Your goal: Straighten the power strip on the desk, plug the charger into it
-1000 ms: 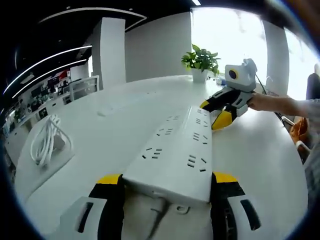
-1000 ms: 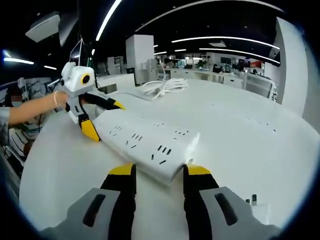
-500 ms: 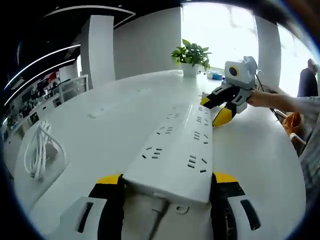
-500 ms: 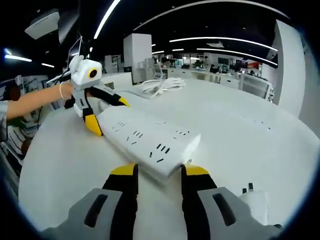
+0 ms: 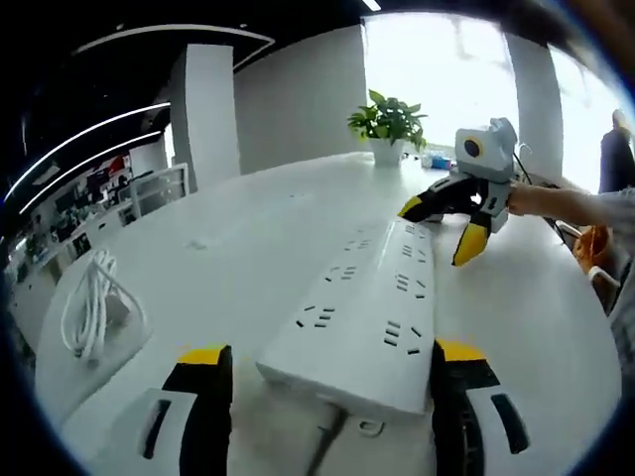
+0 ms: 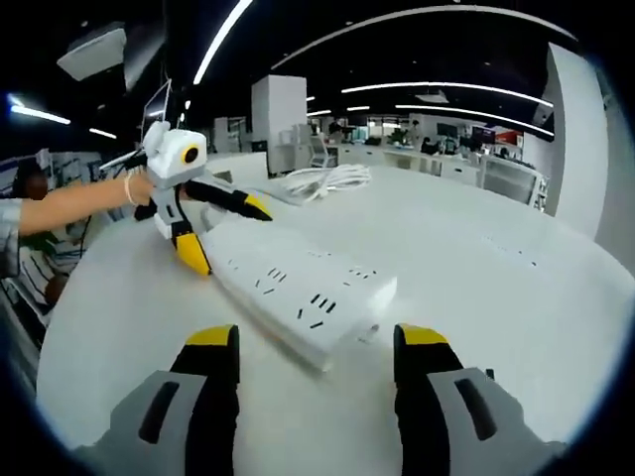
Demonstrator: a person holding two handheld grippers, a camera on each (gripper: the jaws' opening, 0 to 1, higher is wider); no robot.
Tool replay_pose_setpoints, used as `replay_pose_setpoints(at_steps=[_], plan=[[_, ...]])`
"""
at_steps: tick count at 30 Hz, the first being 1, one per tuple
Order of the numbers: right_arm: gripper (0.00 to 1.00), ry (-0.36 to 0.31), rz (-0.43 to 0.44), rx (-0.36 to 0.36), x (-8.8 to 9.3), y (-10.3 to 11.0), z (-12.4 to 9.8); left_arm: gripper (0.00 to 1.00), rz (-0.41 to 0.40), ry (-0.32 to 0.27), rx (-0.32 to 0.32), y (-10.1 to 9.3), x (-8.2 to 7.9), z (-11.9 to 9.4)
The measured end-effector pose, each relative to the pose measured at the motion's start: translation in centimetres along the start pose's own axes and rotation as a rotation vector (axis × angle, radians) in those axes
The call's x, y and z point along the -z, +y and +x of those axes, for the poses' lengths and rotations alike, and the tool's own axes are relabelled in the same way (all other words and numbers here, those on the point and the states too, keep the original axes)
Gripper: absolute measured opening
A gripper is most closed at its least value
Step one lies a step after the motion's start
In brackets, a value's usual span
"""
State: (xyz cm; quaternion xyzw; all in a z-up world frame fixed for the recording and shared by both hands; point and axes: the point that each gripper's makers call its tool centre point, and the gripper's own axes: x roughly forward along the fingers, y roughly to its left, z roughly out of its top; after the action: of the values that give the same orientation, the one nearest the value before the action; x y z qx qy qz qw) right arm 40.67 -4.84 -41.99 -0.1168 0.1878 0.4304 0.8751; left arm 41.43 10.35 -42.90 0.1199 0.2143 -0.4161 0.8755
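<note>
**Strip lies flat, both jaws spread**

Your left hand-held gripper [image 5: 319, 369] and right hand-held gripper [image 6: 310, 342] both stand spread, one at each end of the strip [image 5: 362, 312], gripping nothing. The strip is a long, stiff, smooth white plastic bar lying flat on the glossy desk [image 5: 238, 238]; it will likely slide easily, so take it across its narrow ends. The coiled white cable [image 5: 91, 302] sits well apart.
</note>
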Motion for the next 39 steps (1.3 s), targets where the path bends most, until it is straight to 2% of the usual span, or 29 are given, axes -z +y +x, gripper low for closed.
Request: replay_pose_setpoints(at_steps=[1,3,4,5,6,8,12,14,19,26,31,33,35,39], plan=[[0.77,-0.004,0.005,0.007,-0.1,0.0,0.0,0.97,-0.001,-0.029,-0.016,0.1,-0.5,-0.1],[0.79,-0.014,0.012,0.005,-0.4,0.0,0.0,0.99,0.005,-0.063,-0.037,0.3,-1.0,-0.5],[0.79,-0.018,0.014,0.000,-0.5,0.1,0.0,0.99,-0.005,-0.059,-0.054,0.5,-1.0,-0.7],[0.80,-0.022,0.019,-0.008,-0.6,0.3,0.1,0.99,-0.011,-0.073,-0.100,1.1,-1.1,-0.9],[0.82,-0.023,0.025,-0.015,-0.5,0.5,0.2,0.99,-0.006,-0.092,-0.116,1.1,-1.3,-1.2],[0.85,-0.011,0.029,-0.014,-0.2,0.5,0.5,0.99,-0.003,-0.110,-0.128,1.0,-1.2,-1.7],[0.89,0.008,-0.022,-0.010,-0.1,0.7,1.1,0.99,-0.060,-0.160,-0.179,0.7,-1.1,-2.9],[0.93,0.010,-0.031,-0.003,-0.3,0.7,1.3,0.99,-0.095,-0.154,-0.195,0.5,-0.6,-3.2],[1.00,-0.032,-0.037,0.015,-1.7,0.6,1.7,0.99,-0.114,-0.154,-0.210,0.2,0.2,-3.9],[1.00,-0.068,-0.032,0.016,-2.7,0.7,2.0,0.99,-0.107,-0.126,-0.219,0.1,0.8,-4.2],[1.00,-0.048,-0.042,0.006,-2.1,1.0,2.3,0.99,-0.134,-0.132,-0.222,0.0,0.5,-4.0],[1.00,-0.037,-0.044,0.006,-1.7,1.0,2.3,0.99,-0.158,-0.115,-0.219,-0.1,0.8,-3.8],[0.99,-0.032,-0.044,0.002,-1.5,1.1,2.3,0.99,-0.201,-0.073,-0.230,-0.1,1.6,-3.7],[0.98,-0.034,-0.043,-0.004,-1.4,1.1,2.3,0.99,-0.213,-0.086,-0.233,-0.2,1.5,-3.5]])
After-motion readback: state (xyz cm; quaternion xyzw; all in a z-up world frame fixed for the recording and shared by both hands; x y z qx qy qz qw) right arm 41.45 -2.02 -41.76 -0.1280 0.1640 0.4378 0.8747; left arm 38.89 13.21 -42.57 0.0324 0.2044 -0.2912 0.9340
